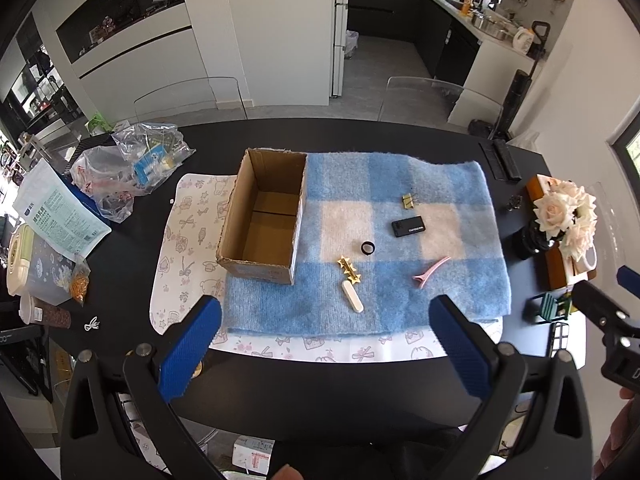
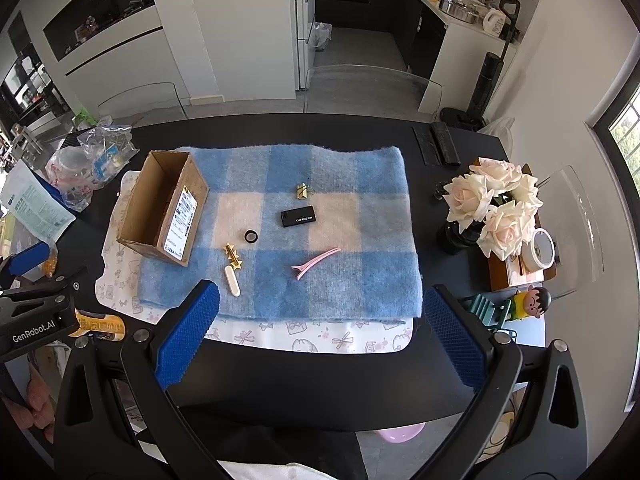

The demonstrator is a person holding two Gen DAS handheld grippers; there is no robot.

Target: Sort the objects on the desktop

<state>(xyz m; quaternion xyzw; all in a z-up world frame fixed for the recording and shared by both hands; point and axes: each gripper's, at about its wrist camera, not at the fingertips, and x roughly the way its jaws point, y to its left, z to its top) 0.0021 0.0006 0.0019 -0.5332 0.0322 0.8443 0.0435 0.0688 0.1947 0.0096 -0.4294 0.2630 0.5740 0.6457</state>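
Box (image 1: 262,216) sits open-top at the left edge of the blanket (image 1: 452,184), mouth up and empty, so I read it as the drop target; nothing sorted into it yet. Its right wall carries a shipping label (image 2: 182,220): print and barcode visible, too small to read.

Small items are spread on the blanket right of the box, well apart from each other, which gives my tongs room around each one:
- gold binder clip (image 1: 408,201), farthest
- black card-like device (image 1: 408,227), white lettering on it, not legible to me
- black ring (image 1: 367,247), centre
- gold star clip (image 1: 349,269), nearest the box
- white bar (image 1: 353,297), just near of the star clip, almost touching it
- pink hair clip (image 1: 430,273), to the right

Blanket likely keeps small parts from sliding on the black tabletop (image 1: 400,132); a printed mat (image 1: 188,240) lies under it.

Left tongs (image 1: 326,348): wide open, holding nothing, hovering over the near blanket edge, roughly in line with the white bar. Right tongs (image 2: 320,338): also wide open and empty, at the near edge, pink hair clip ahead of them.

Readable text: "GenRobot.AI" on the left unit's body, seen from the right wrist view. A bag (image 1: 58,216) far left has printed text, unreadable.

Roses (image 2: 496,204) and a toy figure (image 2: 528,304) on the right look like bystanders.
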